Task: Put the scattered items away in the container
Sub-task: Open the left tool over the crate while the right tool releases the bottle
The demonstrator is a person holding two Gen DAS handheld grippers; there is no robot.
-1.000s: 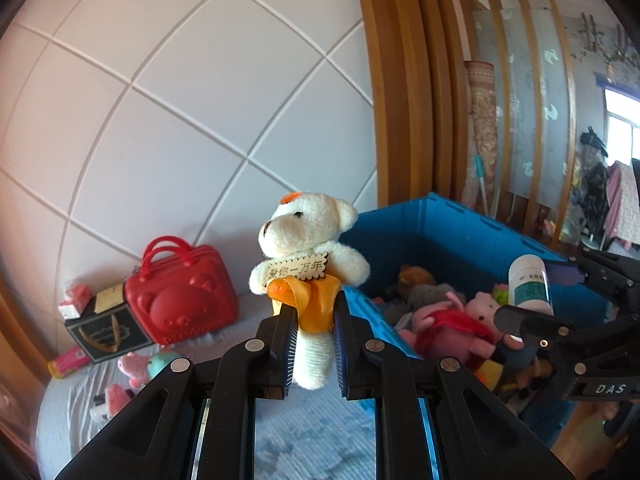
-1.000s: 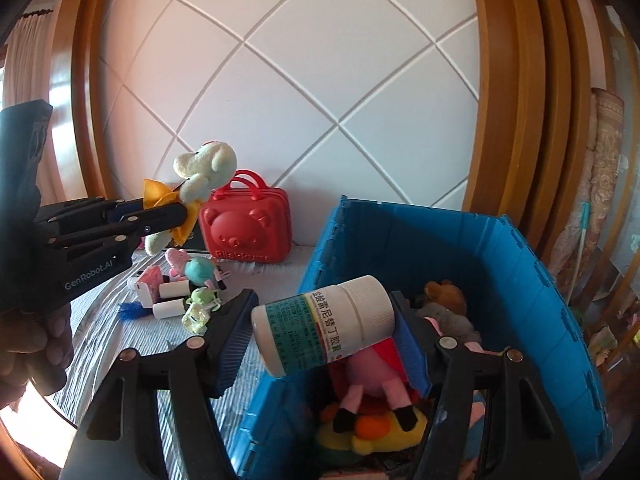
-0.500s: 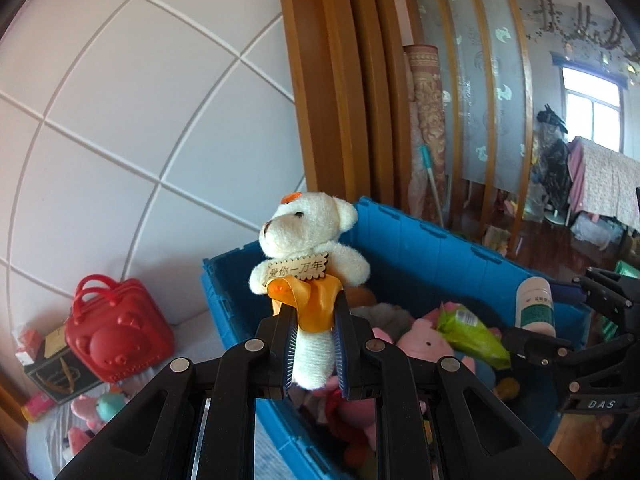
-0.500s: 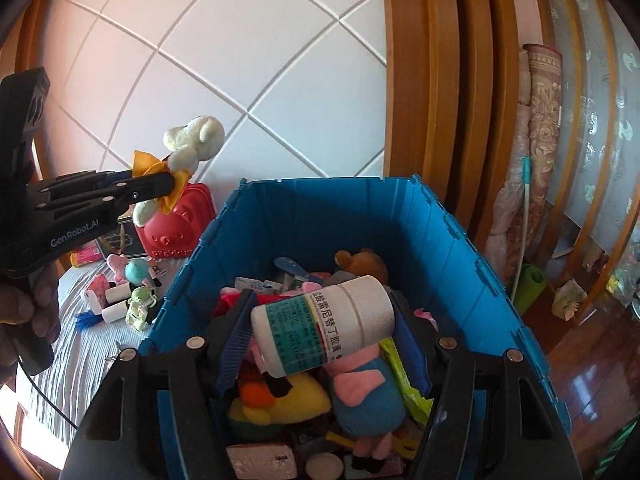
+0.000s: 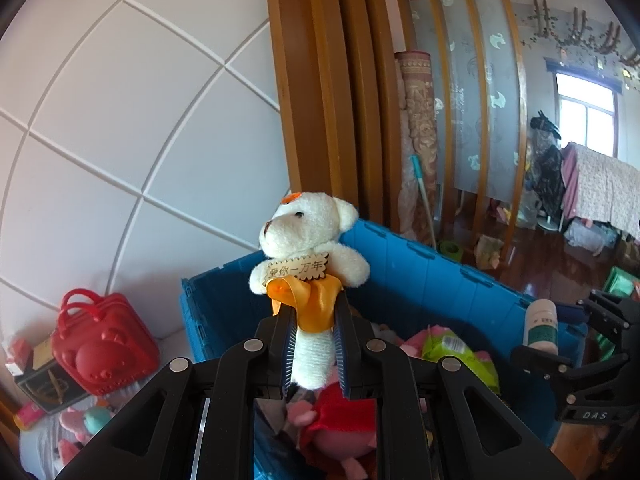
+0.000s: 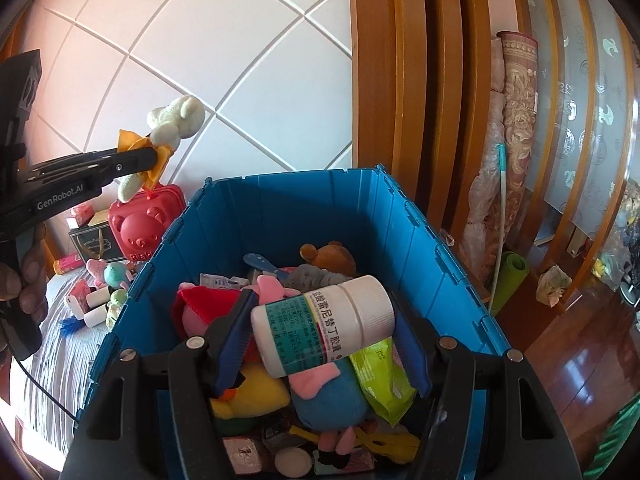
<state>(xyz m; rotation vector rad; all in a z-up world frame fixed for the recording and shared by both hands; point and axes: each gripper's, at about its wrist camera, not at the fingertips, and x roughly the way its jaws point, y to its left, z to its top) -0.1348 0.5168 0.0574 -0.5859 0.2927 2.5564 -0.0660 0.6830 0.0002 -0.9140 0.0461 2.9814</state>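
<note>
- Right wrist view showed, at far left, a person's hand [image 6: 24, 280] wrapped round the black handle of the left gripper [image 6: 148, 158], which reached in level from the left edge toward the blue container [image 6: 420, 240].
- That gripper's jaws were clamped on the white teddy bear [image 5: 308, 248] low on its body, at the orange ribbon; the bear stood upright, raised above the container's near left corner.
- A red bear-shaped case [image 6: 148, 220] and small toys lay on the grey cloth [image 6: 52, 352] left of the container.
- The container already held plush toys, a green packet [image 6: 384, 376] and other bits.
- Right of centre, the right gripper [image 6: 324, 324] pointed downward over the container's near side, jaws pressed on a white medicine bottle [image 6: 324, 324] lying crosswise, cap to the right.
</note>
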